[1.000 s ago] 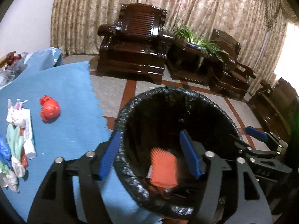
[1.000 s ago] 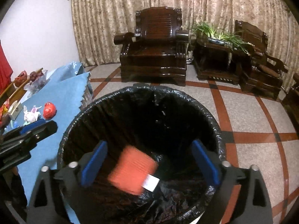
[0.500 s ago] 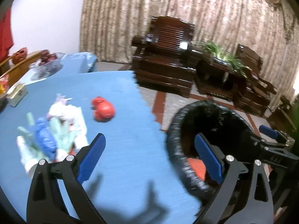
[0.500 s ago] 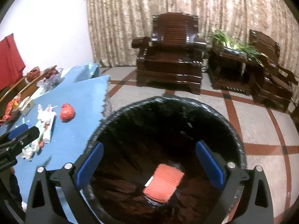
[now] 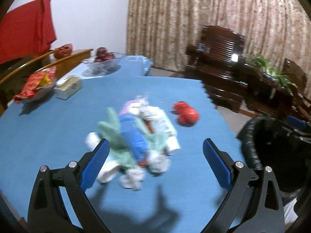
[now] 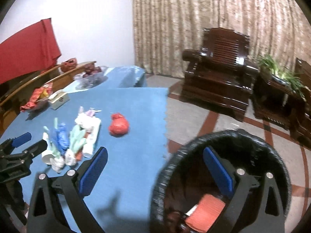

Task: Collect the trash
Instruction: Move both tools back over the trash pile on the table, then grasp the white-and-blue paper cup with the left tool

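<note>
A pile of crumpled wrappers, tissue and a white tube (image 5: 136, 136) lies on the blue tablecloth (image 5: 48, 126), with a red crumpled ball (image 5: 186, 114) to its right. My left gripper (image 5: 155, 149) hovers open and empty just before the pile. The black-lined trash bin (image 5: 250, 145) stands at the table's right edge. My right gripper (image 6: 155, 155) is open and empty, with one finger over the cloth and the other over the bin (image 6: 194, 141). An orange packet (image 6: 206, 211) lies inside the bin. The pile (image 6: 72, 137) and red ball (image 6: 118, 127) lie left of it.
A tissue box (image 5: 68, 86), a bowl of red-wrapped snacks (image 5: 35, 85) and a glass bowl of fruit (image 5: 103, 60) sit at the table's far left. Dark wooden armchairs (image 6: 217, 73) and a plant stand (image 6: 279, 89) occupy the tiled floor beyond.
Both views have swung left from the bin toward the table. The left gripper's jaws have widened and now face the trash pile. The orange packet has settled in the bin.
</note>
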`<state>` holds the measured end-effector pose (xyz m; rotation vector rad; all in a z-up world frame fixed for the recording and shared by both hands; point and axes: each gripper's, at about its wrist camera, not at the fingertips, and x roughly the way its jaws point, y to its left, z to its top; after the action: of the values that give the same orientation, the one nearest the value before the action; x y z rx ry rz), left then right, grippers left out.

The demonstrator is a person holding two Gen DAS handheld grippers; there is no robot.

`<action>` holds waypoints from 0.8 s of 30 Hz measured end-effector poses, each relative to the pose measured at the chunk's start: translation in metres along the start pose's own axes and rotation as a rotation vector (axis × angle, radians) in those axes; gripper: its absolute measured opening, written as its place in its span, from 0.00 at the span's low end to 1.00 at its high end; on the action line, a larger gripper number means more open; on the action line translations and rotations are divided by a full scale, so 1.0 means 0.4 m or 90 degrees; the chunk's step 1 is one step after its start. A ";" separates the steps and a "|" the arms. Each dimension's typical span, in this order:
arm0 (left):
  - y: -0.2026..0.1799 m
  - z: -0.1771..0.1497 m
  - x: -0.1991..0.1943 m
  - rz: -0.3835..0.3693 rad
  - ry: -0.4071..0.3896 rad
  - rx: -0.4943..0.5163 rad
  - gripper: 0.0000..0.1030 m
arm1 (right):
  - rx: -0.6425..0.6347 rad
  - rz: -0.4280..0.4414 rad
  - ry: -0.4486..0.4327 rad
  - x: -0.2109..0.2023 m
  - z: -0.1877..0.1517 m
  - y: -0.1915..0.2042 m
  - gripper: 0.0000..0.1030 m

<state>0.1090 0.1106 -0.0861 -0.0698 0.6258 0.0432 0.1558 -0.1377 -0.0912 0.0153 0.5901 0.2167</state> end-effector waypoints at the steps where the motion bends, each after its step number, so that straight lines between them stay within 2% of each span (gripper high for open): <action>1: 0.021 -0.007 0.002 0.010 0.000 -0.003 0.91 | -0.001 0.006 -0.002 0.007 0.001 0.010 0.94; 6: 0.113 -0.029 0.022 0.064 0.005 -0.028 0.91 | -0.015 0.032 -0.016 0.064 -0.001 0.092 0.94; 9: 0.151 -0.048 0.042 0.081 0.018 -0.040 0.91 | -0.024 0.043 -0.012 0.089 -0.007 0.121 0.94; 12: 0.174 -0.064 0.066 0.089 0.030 -0.045 0.89 | -0.036 0.051 -0.007 0.119 -0.016 0.149 0.94; 14: 0.178 -0.074 0.083 0.086 0.039 -0.051 0.83 | -0.044 0.054 0.002 0.144 -0.020 0.168 0.93; 22: 0.181 -0.098 0.152 0.086 0.064 -0.063 0.82 | -0.050 0.055 0.029 0.204 -0.038 0.198 0.93; 24: 0.184 -0.100 0.162 0.085 0.067 -0.066 0.79 | -0.048 0.055 0.034 0.215 -0.042 0.199 0.93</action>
<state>0.1337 0.1820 -0.1603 -0.1319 0.7322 0.2022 0.2004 -0.0428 -0.1463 -0.0387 0.6343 0.3239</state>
